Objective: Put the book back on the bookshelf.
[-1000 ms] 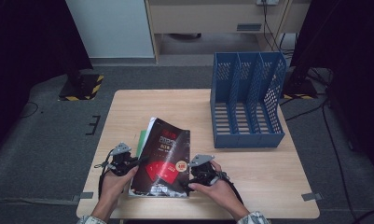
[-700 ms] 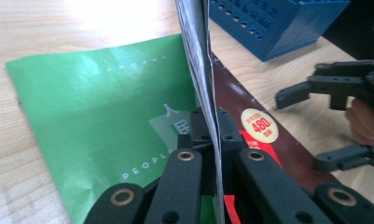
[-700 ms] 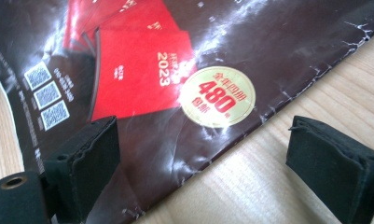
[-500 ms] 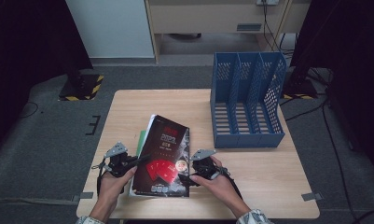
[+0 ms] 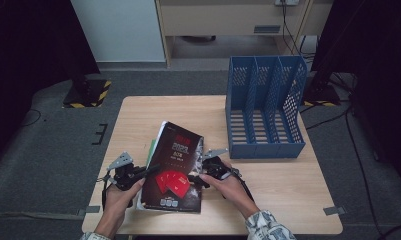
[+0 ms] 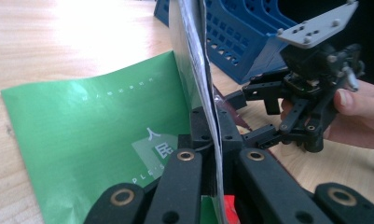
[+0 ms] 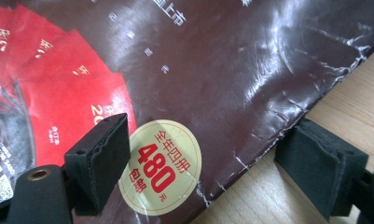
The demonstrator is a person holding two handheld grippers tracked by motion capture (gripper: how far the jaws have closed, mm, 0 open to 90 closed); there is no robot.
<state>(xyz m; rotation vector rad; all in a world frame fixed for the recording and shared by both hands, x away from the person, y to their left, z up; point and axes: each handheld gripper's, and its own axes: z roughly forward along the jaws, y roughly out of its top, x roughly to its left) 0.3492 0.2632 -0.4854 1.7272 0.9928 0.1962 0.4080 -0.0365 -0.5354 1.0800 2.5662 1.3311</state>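
The dark booklet (image 5: 173, 167) with red cards on its cover lies near the front of the bench (image 5: 288, 185), atop a green booklet (image 6: 96, 135), its left edge lifted and pinched in the left hand-held gripper (image 5: 138, 172). The right hand-held gripper (image 5: 195, 179) stands wide astride its right edge, not yet closed. If filing is the aim, nothing has reached the blue file rack (image 5: 265, 107) at far right, whose slots look empty.

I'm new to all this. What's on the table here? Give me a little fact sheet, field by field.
Table: wooden
Top book: dark cover with red cards
Under it: green book
Rack: blue, three slots, far right side
Left claw: shut on the top book's edge
Right claw: open, one jaw over the cover, one over the table
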